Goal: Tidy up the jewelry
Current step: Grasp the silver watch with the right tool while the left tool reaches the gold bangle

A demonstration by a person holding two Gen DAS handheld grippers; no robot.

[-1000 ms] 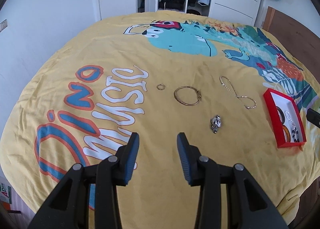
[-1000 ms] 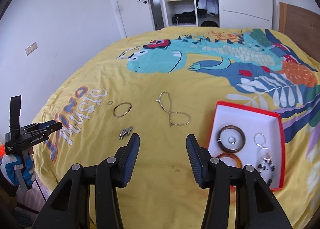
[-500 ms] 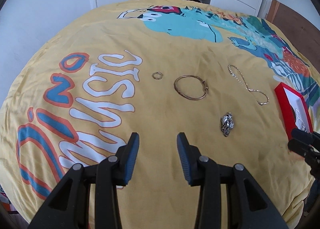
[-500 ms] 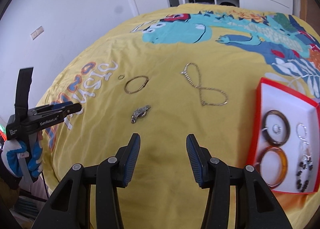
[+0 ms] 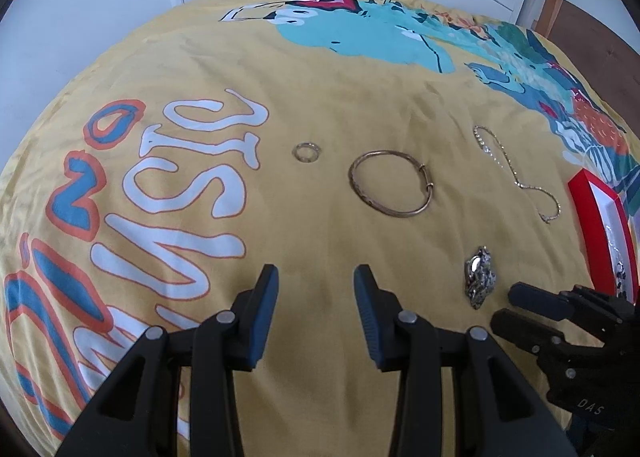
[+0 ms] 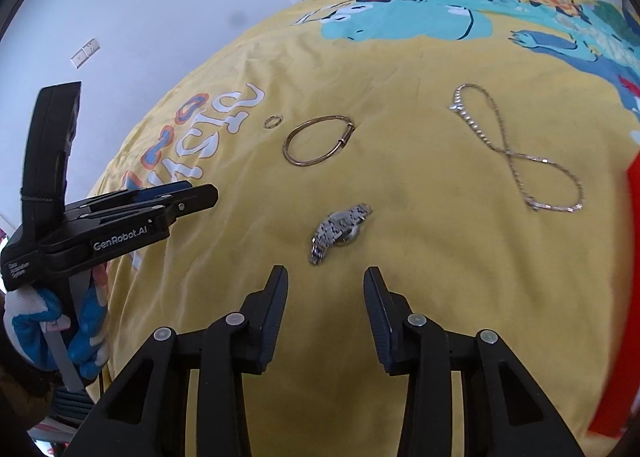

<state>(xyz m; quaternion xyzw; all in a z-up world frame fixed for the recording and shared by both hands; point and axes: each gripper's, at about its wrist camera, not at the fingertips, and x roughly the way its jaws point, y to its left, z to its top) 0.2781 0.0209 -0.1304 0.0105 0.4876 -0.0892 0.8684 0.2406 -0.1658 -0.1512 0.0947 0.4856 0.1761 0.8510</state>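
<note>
Four pieces of jewelry lie on the yellow bedspread: a small ring [image 5: 306, 152] [image 6: 273, 122], a gold bangle [image 5: 391, 187] [image 6: 319, 139], a silver chain [image 5: 516, 173] [image 6: 520, 153] and a silver watch [image 5: 479, 281] [image 6: 340, 231]. My right gripper [image 6: 325, 285] is open and empty, just short of the watch; it also shows in the left wrist view [image 5: 516, 307]. My left gripper [image 5: 316, 285] is open and empty, hovering short of the bangle; it also shows in the right wrist view [image 6: 200, 193]. The red jewelry box [image 5: 600, 233] [image 6: 632, 257] sits at the right.
The bedspread [image 5: 320, 105] carries a dinosaur print and "Dino Music" lettering. An open wardrobe and a white door stand beyond the bed. The bed's near edge drops off just below both grippers.
Both grippers have moved forward and lower toward the jewelry. The right gripper has swung left from the red box to line up with the watch. Both stay open.
</note>
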